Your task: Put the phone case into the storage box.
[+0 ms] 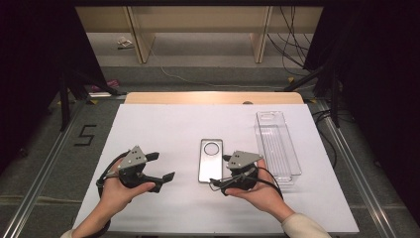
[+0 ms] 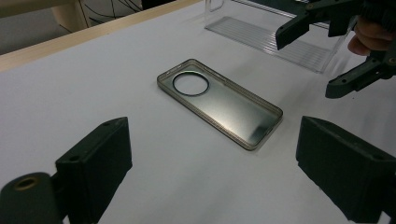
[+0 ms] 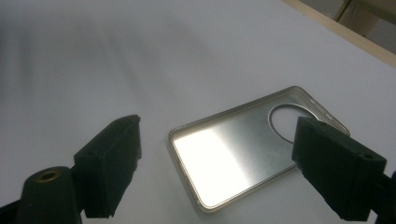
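A clear phone case (image 1: 210, 160) is lying flat on the white counter (image 1: 163, 129), inner face up, camera ring toward the far edge, midway between two hand-held claws. The right claw (image 1: 216, 183) is closing in on the case's near right corner; in the right gripper view its jaws are standing wide apart, one on each side of the case (image 3: 243, 144), gripping nothing. The left claw (image 1: 163, 166) is hovering well to the left of the case, its jaws likewise spread wide and empty, pointing toward it.

A clear tray (image 1: 277, 146) is sitting just right of the case, near the counter's right edge, and looks the likely destination.

Judging from the layout, the step in hand is the pickup. The case is thin and lying flush, so a flat pinch from above is likely to slip; the right claw is better off tipping down so one jaw is sliding under the raised rim at the near short end while the other is pressing from above. The left claw can be steadying the far end against sliding. The soft wall will flex, so a gentle close is wise.
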Tool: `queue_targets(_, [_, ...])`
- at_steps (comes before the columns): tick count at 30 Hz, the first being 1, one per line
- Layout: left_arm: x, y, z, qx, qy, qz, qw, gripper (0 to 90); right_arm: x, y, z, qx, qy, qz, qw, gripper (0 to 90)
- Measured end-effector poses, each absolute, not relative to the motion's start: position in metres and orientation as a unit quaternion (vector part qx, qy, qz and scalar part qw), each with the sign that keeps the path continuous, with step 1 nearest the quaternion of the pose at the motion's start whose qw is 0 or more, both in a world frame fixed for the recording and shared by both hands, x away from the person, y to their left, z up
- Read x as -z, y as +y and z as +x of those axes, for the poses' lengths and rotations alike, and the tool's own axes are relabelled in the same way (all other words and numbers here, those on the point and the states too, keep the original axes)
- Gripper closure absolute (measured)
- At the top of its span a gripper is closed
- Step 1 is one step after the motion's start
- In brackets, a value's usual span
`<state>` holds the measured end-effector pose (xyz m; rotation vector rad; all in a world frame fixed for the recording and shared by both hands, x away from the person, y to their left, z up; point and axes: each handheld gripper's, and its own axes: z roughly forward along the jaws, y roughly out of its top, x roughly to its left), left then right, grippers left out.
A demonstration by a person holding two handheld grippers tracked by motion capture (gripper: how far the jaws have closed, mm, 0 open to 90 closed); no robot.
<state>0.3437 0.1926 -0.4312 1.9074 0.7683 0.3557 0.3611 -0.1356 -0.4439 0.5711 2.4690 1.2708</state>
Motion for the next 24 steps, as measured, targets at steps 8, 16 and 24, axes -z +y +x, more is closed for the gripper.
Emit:
queue_targets(8, [0.431,0.193,0.344,-0.147,0.318,0.79,0.504,9.9,0.451,-0.125,0.367,-0.424,0.874,0.191,0.142,17.8])
queue_targets(16, [0.431,0.193,0.344,-0.148,0.318,0.789,0.504,9.9,0.455,-0.119,0.37,-0.414,0.88,0.185,0.138,18.3])
queue_targets(24, [0.431,0.193,0.344,-0.147,0.318,0.789,0.504,10.0,0.457,-0.114,0.375,-0.402,0.887,0.183,0.132,18.9])
